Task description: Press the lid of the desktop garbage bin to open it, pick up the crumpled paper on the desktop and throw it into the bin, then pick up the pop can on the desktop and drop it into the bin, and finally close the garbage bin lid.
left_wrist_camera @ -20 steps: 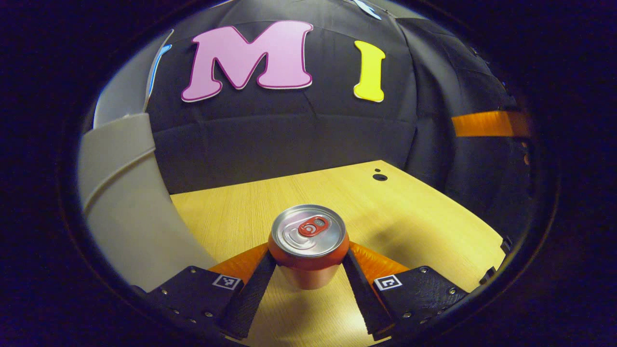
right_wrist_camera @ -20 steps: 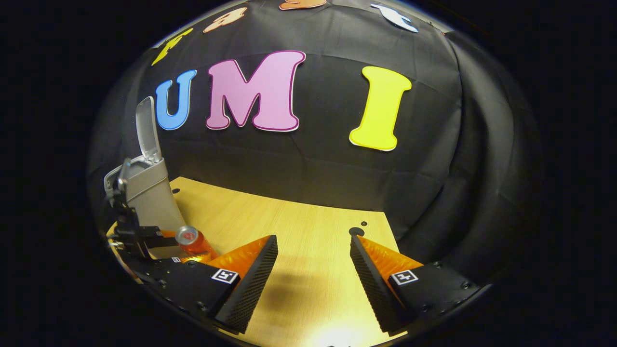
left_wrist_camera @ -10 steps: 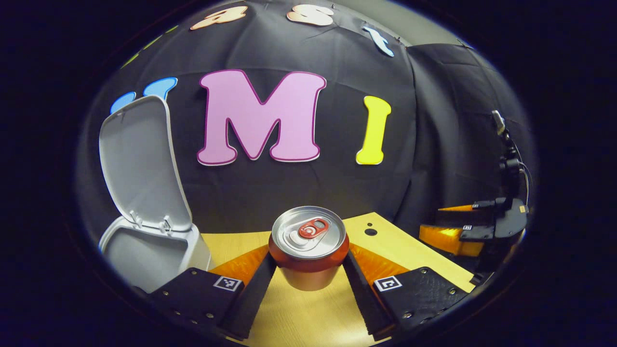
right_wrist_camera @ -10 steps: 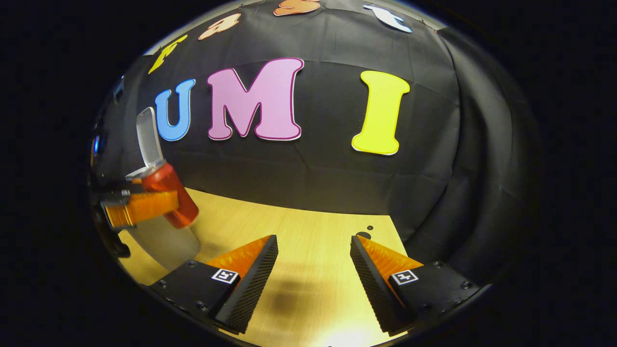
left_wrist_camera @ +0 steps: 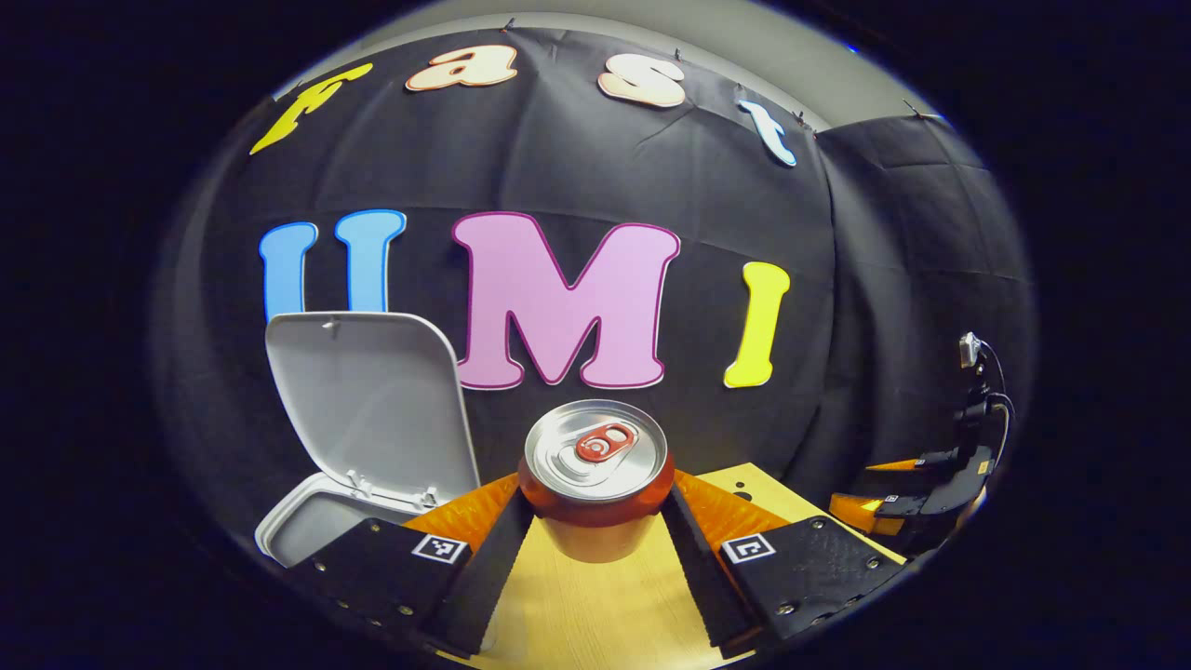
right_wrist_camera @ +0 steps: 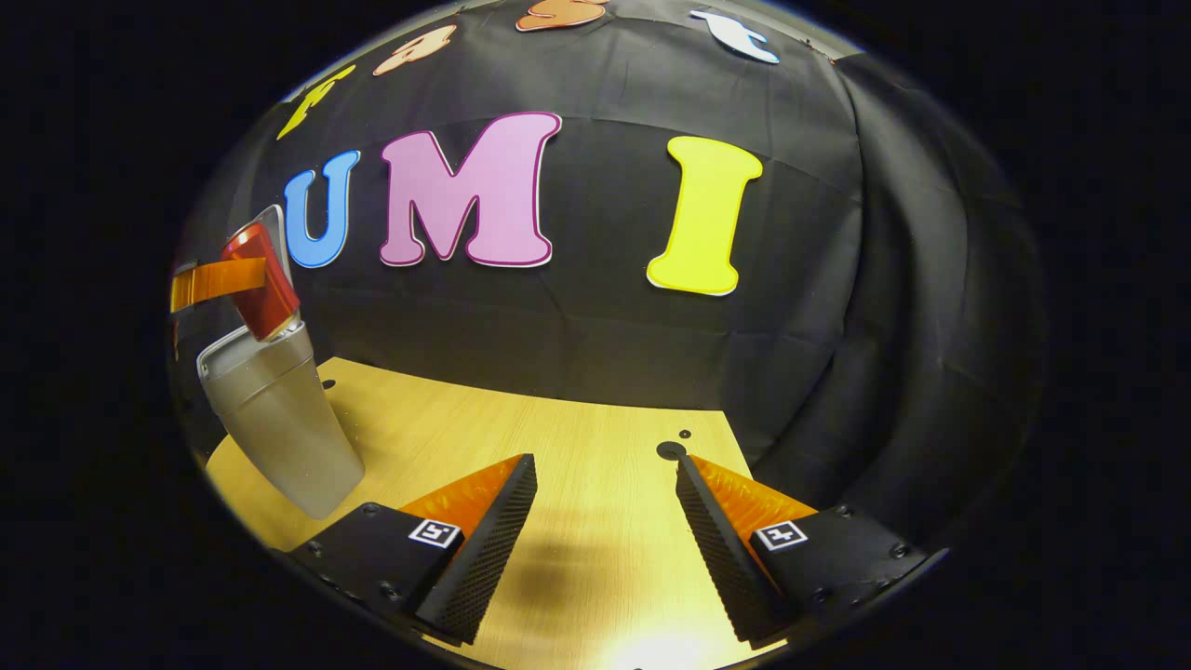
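In the left gripper view my left gripper (left_wrist_camera: 595,507) is shut on a red pop can (left_wrist_camera: 595,484) with a silver top, held upright in the air. The grey bin (left_wrist_camera: 321,526) sits low at the left, its lid (left_wrist_camera: 368,409) standing open behind the mouth. In the right gripper view the pop can (right_wrist_camera: 263,284) hangs just above the bin (right_wrist_camera: 274,419), near its open mouth, in the left gripper (right_wrist_camera: 219,279). My right gripper (right_wrist_camera: 605,484) hovers open over the wooden table (right_wrist_camera: 577,437) with nothing between its fingers.
The wooden table (left_wrist_camera: 595,605) has small dark holes (right_wrist_camera: 670,450) near its far right corner. Black cloth walls close in behind and to the right. My right gripper (left_wrist_camera: 916,493) shows at the right edge of the left gripper view.
My left gripper has risen with the can, from table height up to above the bin's mouth. The right gripper has barely moved.
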Motion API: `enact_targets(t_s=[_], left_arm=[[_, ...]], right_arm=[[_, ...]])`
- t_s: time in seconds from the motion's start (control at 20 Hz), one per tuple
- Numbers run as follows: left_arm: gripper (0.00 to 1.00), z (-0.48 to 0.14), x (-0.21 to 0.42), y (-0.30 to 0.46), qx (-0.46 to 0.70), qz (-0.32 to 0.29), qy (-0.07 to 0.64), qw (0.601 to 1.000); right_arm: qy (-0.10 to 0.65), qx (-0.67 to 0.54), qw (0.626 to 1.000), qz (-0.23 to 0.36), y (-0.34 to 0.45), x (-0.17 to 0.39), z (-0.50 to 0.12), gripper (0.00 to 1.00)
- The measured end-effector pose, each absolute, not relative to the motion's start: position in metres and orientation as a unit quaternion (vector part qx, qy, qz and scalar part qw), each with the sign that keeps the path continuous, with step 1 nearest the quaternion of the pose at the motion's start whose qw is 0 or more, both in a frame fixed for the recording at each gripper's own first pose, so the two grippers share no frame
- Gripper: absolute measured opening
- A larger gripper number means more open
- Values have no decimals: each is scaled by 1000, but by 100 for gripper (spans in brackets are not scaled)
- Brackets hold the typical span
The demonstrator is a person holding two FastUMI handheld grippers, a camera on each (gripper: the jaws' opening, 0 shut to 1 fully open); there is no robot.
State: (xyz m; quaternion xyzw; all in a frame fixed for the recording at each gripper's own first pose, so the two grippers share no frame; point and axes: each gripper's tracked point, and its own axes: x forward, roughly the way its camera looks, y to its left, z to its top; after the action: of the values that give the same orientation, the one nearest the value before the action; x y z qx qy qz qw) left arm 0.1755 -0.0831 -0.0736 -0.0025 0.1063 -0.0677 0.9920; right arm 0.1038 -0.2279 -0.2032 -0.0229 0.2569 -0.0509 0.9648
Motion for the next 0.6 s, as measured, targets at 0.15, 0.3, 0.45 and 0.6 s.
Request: enact_targets(t_s=[0.15, 0.3, 0.45, 0.6], left_arm=[[84, -73, 168, -43, 6, -27, 106, 994], [84, -76, 159, -2, 13, 14, 111, 994], [84, -82, 152, 33, 15, 44, 117, 992], [84, -90, 148, 55, 7, 60, 127, 990]], right_arm=[[255, -11, 966, -44, -213, 105, -198, 98], [251, -5, 968, -33, -197, 106, -192, 98], [252, -14, 967, -27, -187, 103, -189, 98], [254, -27, 967, -27, -184, 97, -188, 98]])
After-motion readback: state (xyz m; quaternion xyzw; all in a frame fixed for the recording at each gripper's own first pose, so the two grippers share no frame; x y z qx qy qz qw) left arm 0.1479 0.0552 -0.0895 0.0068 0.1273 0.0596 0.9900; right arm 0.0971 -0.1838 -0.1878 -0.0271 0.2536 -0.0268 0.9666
